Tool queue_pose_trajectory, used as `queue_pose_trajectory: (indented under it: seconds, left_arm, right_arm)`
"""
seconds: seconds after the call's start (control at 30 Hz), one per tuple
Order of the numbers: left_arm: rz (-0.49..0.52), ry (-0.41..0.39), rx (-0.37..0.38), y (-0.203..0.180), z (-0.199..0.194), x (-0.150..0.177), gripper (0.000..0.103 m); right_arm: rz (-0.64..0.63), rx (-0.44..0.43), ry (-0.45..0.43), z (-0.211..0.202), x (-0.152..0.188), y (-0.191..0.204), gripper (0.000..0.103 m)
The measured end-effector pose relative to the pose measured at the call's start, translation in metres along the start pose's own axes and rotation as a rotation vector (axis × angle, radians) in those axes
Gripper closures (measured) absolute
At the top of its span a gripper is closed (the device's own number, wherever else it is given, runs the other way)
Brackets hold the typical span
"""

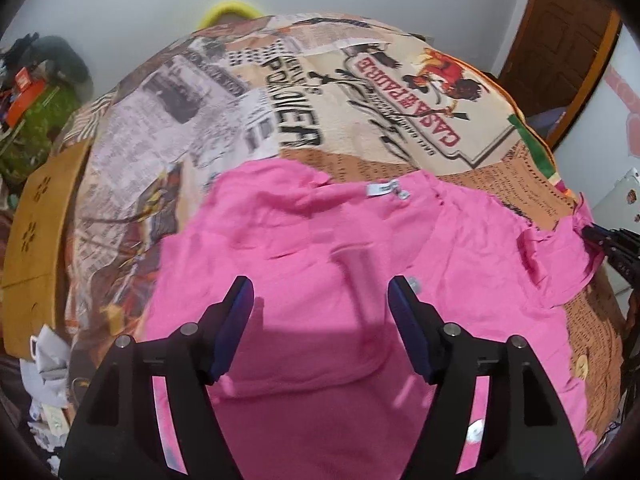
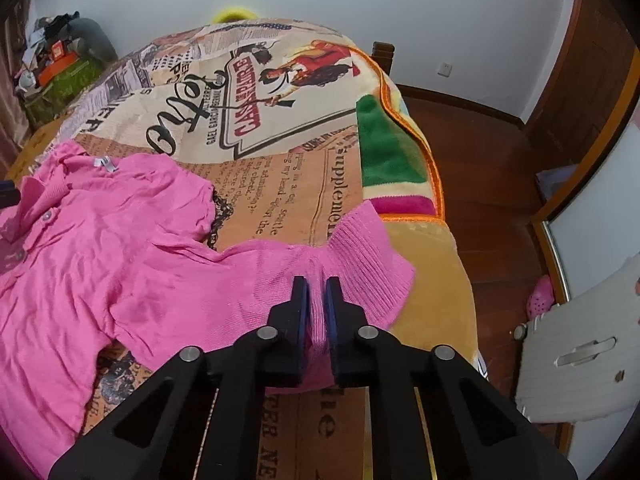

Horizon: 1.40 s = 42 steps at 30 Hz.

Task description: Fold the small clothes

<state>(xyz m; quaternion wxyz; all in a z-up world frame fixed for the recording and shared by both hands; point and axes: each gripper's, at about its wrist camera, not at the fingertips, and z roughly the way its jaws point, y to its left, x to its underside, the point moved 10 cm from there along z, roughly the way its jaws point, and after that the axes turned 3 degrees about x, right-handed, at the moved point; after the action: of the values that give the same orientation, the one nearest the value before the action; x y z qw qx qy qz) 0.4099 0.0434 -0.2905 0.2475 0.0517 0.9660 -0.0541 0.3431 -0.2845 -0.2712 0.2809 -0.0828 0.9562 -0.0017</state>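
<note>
On the left side, a brown cardboard box (image 1: pixel 38 240) is standing next to the bed, and a green box with clutter on it (image 1: pixel 36 128) is sitting in the corner behind it. The bed is wearing a blanket printed with old newspapers (image 1: pixel 192 120). A pink children's shirt (image 1: pixel 320 248) is lying spread on this blanket, with the collar and its white label (image 1: pixel 378 189) pointing away from the person. The left gripper (image 1: pixel 320 292) is hovering above the middle of the shirt; its jaws are standing open and nothing is between them. Further right, the right gripper (image 2: pixel 317 296) is pinching the ribbed cuff of the shirt's sleeve (image 2: pixel 360 256), its jaws closed on the fabric near the edge of the bed. At the far right, a pale suitcase (image 2: pixel 580 356) is standing on the wooden floor (image 2: pixel 480 168).
</note>
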Motion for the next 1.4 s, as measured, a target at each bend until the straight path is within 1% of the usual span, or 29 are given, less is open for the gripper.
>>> queue_pose_trajectory:
  seconds: [0.03,0.1,0.27,0.33,0.4,0.43,0.5,0.6,0.7,0.73,0.8,0.87,0.93,0.97,1.03,1.07,1.13,1.17,1.27,1.4]
  left_arm:
    - [-0.010,0.002,-0.007,0.006,-0.002,0.002,0.034]
    - [-0.032,0.001,-0.027,0.022,-0.008,0.006,0.034]
    - [-0.080,-0.025,-0.054,0.051,-0.025,0.012,0.033]
    - [-0.110,-0.037,-0.053,0.060,-0.028,0.010,0.029]
    - [-0.141,-0.035,-0.039,0.065,-0.026,0.008,0.027]
    - [-0.146,-0.026,-0.029,0.066,-0.022,0.005,0.027]
    - [-0.140,0.001,-0.039,0.065,-0.010,0.000,0.027]
    - [-0.122,0.044,-0.023,0.053,0.006,-0.001,0.027]
    - [-0.117,0.046,0.051,0.029,0.009,0.000,0.027]
    - [-0.111,0.044,0.065,0.023,0.008,0.000,0.027]
    - [-0.090,0.038,0.093,0.008,0.007,0.000,0.027]
    - [-0.070,0.041,0.115,-0.005,0.007,-0.001,0.027]
    - [-0.057,0.052,0.123,-0.014,0.013,0.000,0.028]
    - [-0.054,0.060,0.121,-0.017,0.017,-0.001,0.032]
    - [-0.064,0.077,0.116,-0.018,0.025,-0.001,0.054]
    - [-0.071,0.088,0.125,-0.019,0.028,-0.001,0.060]
    - [-0.088,0.103,0.160,-0.023,0.035,-0.002,0.092]
    - [-0.089,0.104,0.165,-0.024,0.036,-0.002,0.097]
    - [-0.077,0.061,0.174,-0.030,0.029,-0.007,0.099]
    - [-0.006,0.014,0.204,-0.053,0.015,-0.014,0.100]
  right_arm:
    - [0.004,-0.004,-0.006,-0.002,-0.003,0.002,0.096]
    - [0.022,-0.039,-0.012,-0.008,-0.010,0.005,0.098]
    - [0.080,-0.089,-0.087,-0.038,-0.034,0.005,0.098]
    - [0.099,-0.115,-0.123,-0.053,-0.046,0.005,0.098]
    - [0.105,-0.131,-0.162,-0.067,-0.059,0.009,0.098]
    - [0.104,-0.136,-0.176,-0.070,-0.063,0.012,0.098]
    - [0.097,-0.139,-0.199,-0.077,-0.070,0.018,0.098]
    - [0.075,-0.118,-0.201,-0.079,-0.068,0.023,0.098]
    - [0.037,-0.089,-0.166,-0.072,-0.055,0.025,0.098]
    - [0.029,-0.082,-0.148,-0.068,-0.050,0.024,0.096]
    - [0.020,-0.084,-0.112,-0.060,-0.040,0.025,0.088]
    - [0.014,-0.080,-0.090,-0.052,-0.032,0.026,0.072]
    - [-0.003,-0.073,-0.083,-0.047,-0.025,0.028,0.067]
    - [-0.012,-0.073,-0.078,-0.046,-0.021,0.029,0.067]
    - [-0.028,-0.081,-0.067,-0.042,-0.015,0.033,0.067]
    - [-0.035,-0.081,-0.062,-0.041,-0.013,0.034,0.067]
    - [-0.049,-0.080,-0.055,-0.038,-0.009,0.034,0.067]
    - [-0.055,-0.078,-0.051,-0.037,-0.007,0.034,0.067]
    - [-0.068,-0.070,-0.039,-0.034,-0.001,0.030,0.067]
    - [-0.049,-0.074,-0.031,-0.033,0.003,0.023,0.067]
